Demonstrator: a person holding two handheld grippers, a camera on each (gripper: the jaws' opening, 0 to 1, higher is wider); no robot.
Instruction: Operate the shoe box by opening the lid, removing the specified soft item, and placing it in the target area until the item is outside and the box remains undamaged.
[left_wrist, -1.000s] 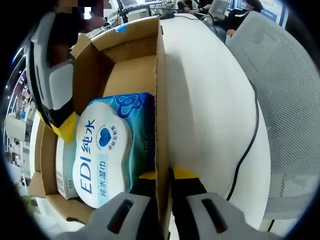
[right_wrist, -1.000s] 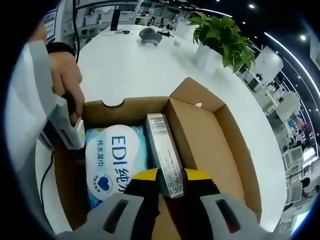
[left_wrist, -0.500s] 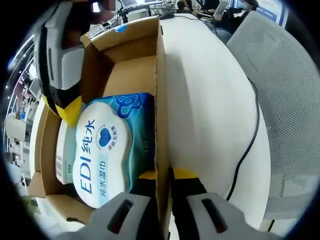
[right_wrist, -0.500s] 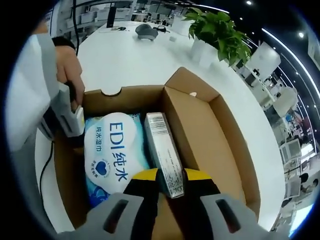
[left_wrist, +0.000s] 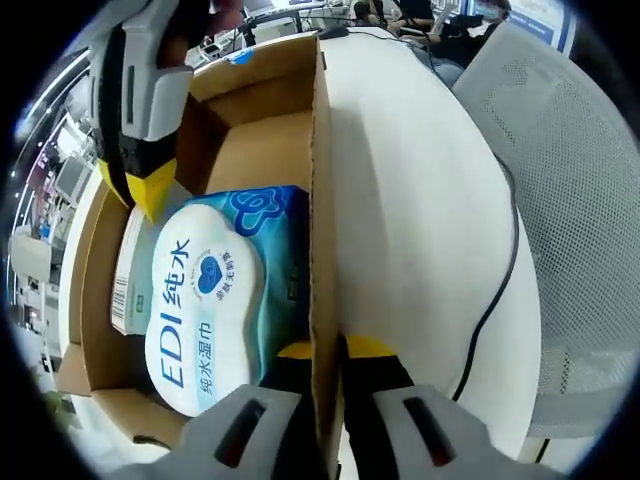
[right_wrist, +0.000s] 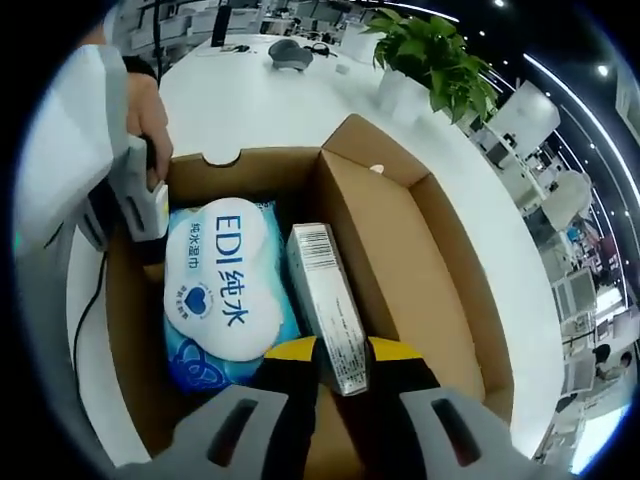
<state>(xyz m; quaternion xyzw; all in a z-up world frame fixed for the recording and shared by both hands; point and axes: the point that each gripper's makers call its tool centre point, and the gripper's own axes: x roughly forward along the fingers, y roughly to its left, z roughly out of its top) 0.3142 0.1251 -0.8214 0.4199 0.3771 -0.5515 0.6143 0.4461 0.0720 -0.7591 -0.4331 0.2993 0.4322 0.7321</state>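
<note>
Your left gripper (left_wrist: 322, 352) pinches the side wall of the open shoe box (left_wrist: 322, 190) — one jaw inside, one outside, closed on the cardboard. Your right gripper (right_wrist: 342, 352) clamps the end of the slim barcoded box (right_wrist: 328, 305), tilted up inside. The blue wipes pack (right_wrist: 222, 290) lies flat on the box floor, just beside it.

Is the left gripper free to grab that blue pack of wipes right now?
Probably not. The left gripper is shut on the box wall, so it would have to let go first. The wipes pack lies just inside, uncovered on top.
</note>
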